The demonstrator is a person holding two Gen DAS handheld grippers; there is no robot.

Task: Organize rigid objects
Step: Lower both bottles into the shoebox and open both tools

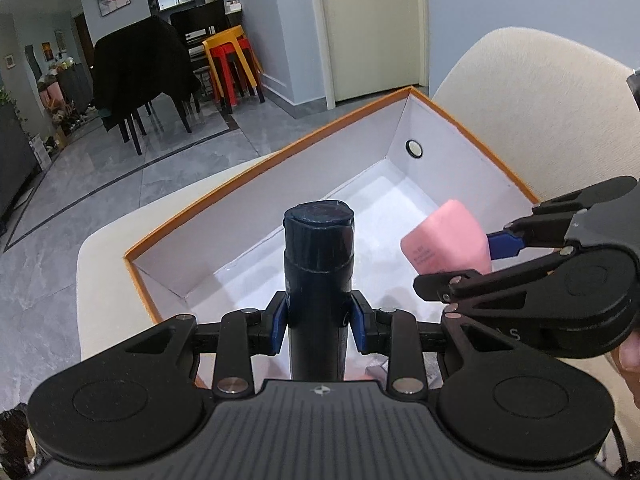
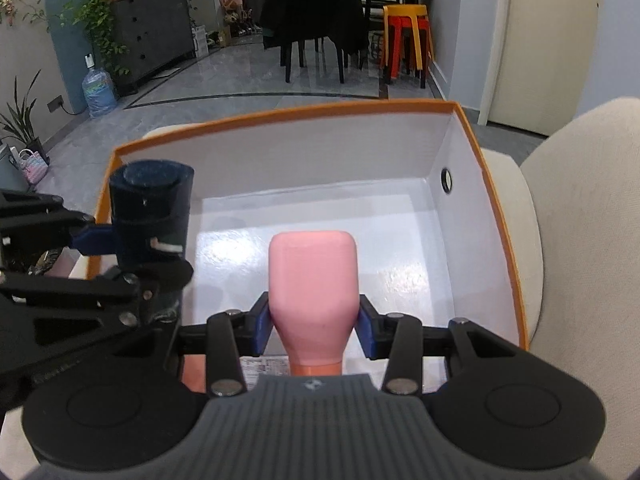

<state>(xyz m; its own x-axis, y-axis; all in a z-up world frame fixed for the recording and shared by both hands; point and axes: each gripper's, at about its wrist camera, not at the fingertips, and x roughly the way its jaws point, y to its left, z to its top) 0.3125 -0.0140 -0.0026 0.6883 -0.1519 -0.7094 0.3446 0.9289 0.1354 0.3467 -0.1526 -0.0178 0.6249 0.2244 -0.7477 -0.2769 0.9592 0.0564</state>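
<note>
Cream upholstered seat carries an open box, orange outside, white inside, with a round eyelet in its right end wall. Floor of the box looks bare apart from glare; near corner below the grippers hidden.

Left gripper: blue pads closed against the body of a dark bottle, held upright, flat dark cap on top, over the box's left half.

Right gripper: pads closed on the narrowing part of a pink bottle, broad end pointing forward over the middle of the box, orange-pink cap end toward the camera. Both items hang above the box floor, not touching it, near each other but apart.

Step in hand, as I judge it: carrying both items over the box for placing. Next move calls for lowering each to the floor, side by side, keeping clear of the walls, then opening the pads.

Writing: small print on the pink bottle's side in the left view, too small to read. No brand legible.
</note>
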